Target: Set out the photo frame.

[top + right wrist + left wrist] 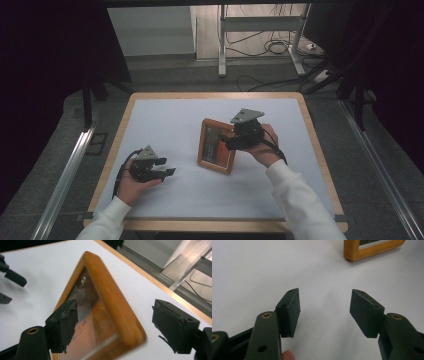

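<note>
Right gripper [113, 327], jaws wide and straddling the orange wooden picture frame's [217, 145] right rail, looks mid-release or pre-grasp, so next close squarely; left gripper [159, 167] waits wide, empty, near-left

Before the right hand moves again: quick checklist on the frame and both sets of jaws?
1. Right gripper jaws apart, straddling the frame's edge, pads not pressing: ok.
2. Wooden picture frame free of the grip: ok, though whether it lies flat or leans on a stand, cannot tell.
3. Frame well inside the table edge: ok.
4. Left gripper jaws open with nothing between them: ok.
5. Left gripper clear of the frame, bare table surface between: ok.
6. Right pads' condition: not ok, torn and ragged at the edges.
</note>
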A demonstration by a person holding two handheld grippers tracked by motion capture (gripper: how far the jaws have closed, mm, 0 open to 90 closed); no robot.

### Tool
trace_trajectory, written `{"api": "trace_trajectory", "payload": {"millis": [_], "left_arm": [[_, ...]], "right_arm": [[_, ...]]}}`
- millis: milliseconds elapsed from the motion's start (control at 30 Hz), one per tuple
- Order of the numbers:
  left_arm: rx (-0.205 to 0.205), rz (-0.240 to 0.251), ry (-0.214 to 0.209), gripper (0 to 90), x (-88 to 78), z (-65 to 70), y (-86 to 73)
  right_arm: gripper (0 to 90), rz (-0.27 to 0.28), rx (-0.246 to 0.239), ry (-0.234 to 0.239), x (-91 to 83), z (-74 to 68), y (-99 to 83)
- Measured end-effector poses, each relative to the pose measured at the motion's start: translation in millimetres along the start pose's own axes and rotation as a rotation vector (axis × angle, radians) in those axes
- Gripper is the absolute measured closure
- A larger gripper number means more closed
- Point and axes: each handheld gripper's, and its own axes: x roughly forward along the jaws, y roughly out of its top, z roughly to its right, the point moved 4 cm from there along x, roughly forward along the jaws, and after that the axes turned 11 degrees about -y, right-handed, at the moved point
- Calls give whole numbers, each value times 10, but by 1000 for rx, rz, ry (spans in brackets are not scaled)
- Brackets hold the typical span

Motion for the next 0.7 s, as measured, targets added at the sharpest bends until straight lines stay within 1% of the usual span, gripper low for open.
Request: {"api": "trace_trajectory", "payload": {"millis": [33, 67, 133, 167, 200, 233, 267, 300, 333, 400, 467, 500, 533, 567, 600, 633, 667, 700], "left_arm": [[1, -1, 0, 408, -4, -1, 0], [-1, 2, 1, 408, -2, 0, 1], [-1, 3, 2, 408, 1, 0, 2], [-1, 3, 1, 409, 5, 0, 2], [0, 2, 1, 409, 7, 1, 2], [0, 2, 2, 408, 11, 3, 4], [-2, -1, 0, 409, 12, 9, 7], [-2, -1, 0, 409, 12, 9, 7], [2, 0, 3, 409, 14, 10, 11], [4, 2, 2, 409, 16, 16, 13], [4, 0, 1, 409, 12, 20, 14], [5, 0, 2, 408, 10, 21, 14], [5, 2, 2, 408, 9, 21, 14], [4, 4, 1, 408, 7, 24, 15], [2, 7, 1, 408, 9, 26, 16], [2, 7, 1, 406, 9, 26, 16], [2, 6, -1, 405, 9, 26, 16], [1, 7, -2, 405, 11, 27, 16]], "right_arm": [[196, 12, 35, -14, -78, 44, -55], [196, 12, 35, -14, -78, 44, -55], [196, 19, 65, -20, -158, 74, -116], [197, 29, 104, -21, -266, 103, -209], [197, 29, 104, -21, -266, 103, -209], [201, 30, 120, -17, -300, 105, -243], [225, 35, 141, -5, -395, 94, -358], [225, 35, 141, -5, -395, 94, -358], [280, 21, 162, -5, -462, 64, -471], [365, 12, 190, 3, -513, 30, -571], [489, 13, 216, 17, -571, -22, -685], [572, 13, 219, 20, -595, -53, -739], [572, 13, 219, 20, -595, -53, -739], [703, 7, 210, 48, -625, -137, -837], [745, -1, 202, 60, -628, -188, -882], [745, -1, 202, 60, -628, -188, -882], [816, -19, 180, 104, -602, -321, -968], [816, -19, 180, 104, -602, -321, -968]]}}
